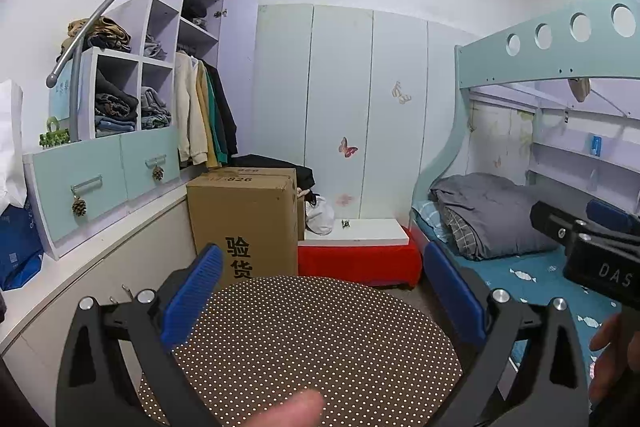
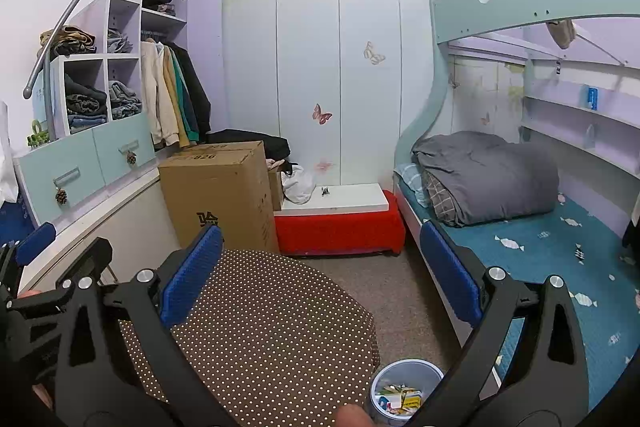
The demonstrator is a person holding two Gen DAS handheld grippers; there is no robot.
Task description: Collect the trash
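Both the left gripper point(image 1: 320, 303) and right gripper point(image 2: 320, 283) are held with fingers wide and empty above the dotted tabletop point(image 2: 272, 327), beside the part-filled bin point(image 2: 404, 393), ready for trash.

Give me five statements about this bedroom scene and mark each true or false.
1. The left gripper jaws are open and hold nothing. True.
2. The bin holds colourful scraps. True.
3. The bin stands on the polka-dot table. False: it stands on the floor beside it.
4. The cardboard box lies on the bed. False: it stands on the floor by the red bench.
5. The right gripper is clamped on trash. False: open, empty.
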